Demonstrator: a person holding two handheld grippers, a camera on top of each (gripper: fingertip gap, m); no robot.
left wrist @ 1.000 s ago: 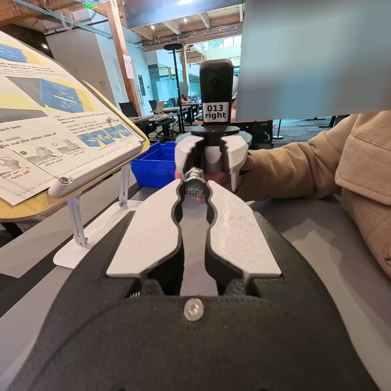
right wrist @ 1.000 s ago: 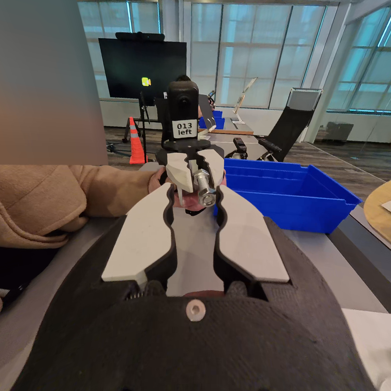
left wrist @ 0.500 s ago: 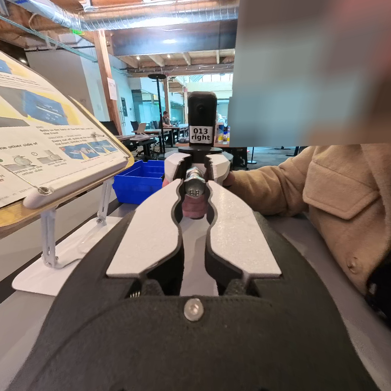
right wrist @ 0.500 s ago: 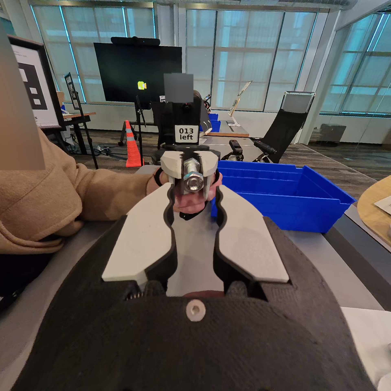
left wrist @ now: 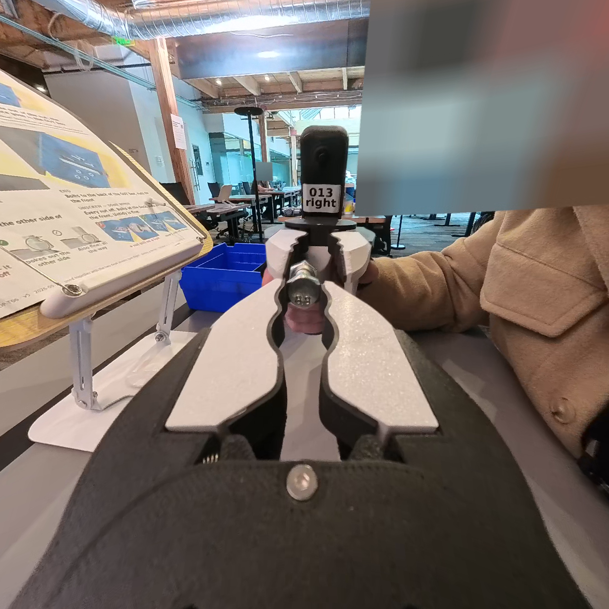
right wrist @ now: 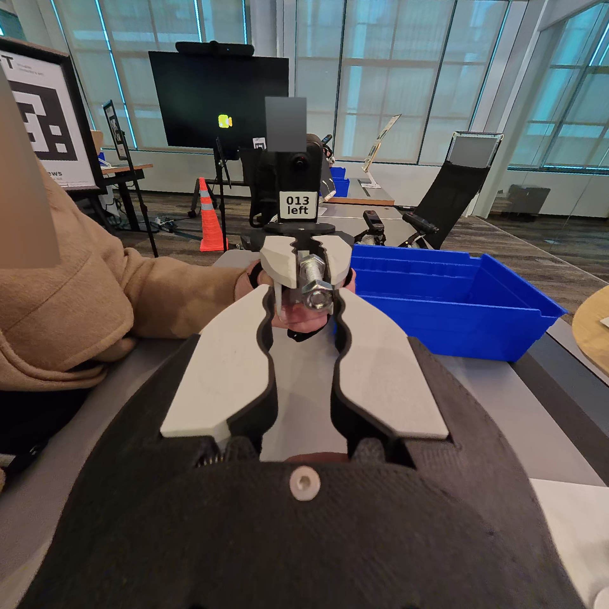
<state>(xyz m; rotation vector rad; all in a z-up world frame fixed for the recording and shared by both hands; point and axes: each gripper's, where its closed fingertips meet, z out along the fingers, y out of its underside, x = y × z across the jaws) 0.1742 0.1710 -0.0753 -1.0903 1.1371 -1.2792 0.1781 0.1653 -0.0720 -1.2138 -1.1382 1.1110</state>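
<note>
A steel bolt runs between my two grippers, which face each other tip to tip above the grey table (left wrist: 494, 379). My left gripper (left wrist: 303, 296) is shut on the bolt head (left wrist: 303, 295). It also shows in the right wrist view (right wrist: 311, 263), clamping the head end. A hex nut (right wrist: 317, 287) sits on the threaded shaft (right wrist: 309, 271). My right gripper (right wrist: 304, 296) has its jaws around the nut. The nut lies against the right pad, with a gap to the left pad. The right gripper shows in the left wrist view (left wrist: 318, 260), behind the nut (left wrist: 302, 266).
A blue bin (right wrist: 461, 306) stands on the table just beyond the grippers, also in the left wrist view (left wrist: 224, 280). An instruction board on a white stand (left wrist: 99, 237) is at the left. A person's tan sleeves (left wrist: 494, 280) (right wrist: 99, 296) rest along the table edge. My left and right fingertips are right by each other.
Both grippers have tilted together with the bolt between them. In the right wrist view the nut has shifted from the middle of the jaws toward the right pad, and the threaded shaft now shows.
</note>
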